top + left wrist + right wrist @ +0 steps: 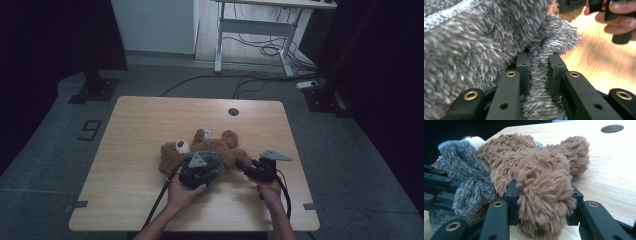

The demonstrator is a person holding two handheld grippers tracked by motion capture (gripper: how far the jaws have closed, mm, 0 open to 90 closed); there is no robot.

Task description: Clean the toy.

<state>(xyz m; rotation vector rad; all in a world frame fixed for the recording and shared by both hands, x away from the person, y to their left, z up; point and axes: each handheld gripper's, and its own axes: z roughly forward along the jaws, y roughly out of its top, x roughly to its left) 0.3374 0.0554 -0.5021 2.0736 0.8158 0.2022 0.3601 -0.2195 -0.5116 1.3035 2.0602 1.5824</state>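
Left gripper (537, 72): pinching a fold of grey fleece (474, 45), jaws nearly closed.
Right gripper (544, 202): clamping the teddy bear (529, 165) by one limb.
Table (140, 125): carrying both.

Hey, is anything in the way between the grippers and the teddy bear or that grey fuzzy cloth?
Nothing visible. The left gripper is already shut on a fold of the grey cloth, and the right gripper is shut on a limb of the teddy bear, on the table.
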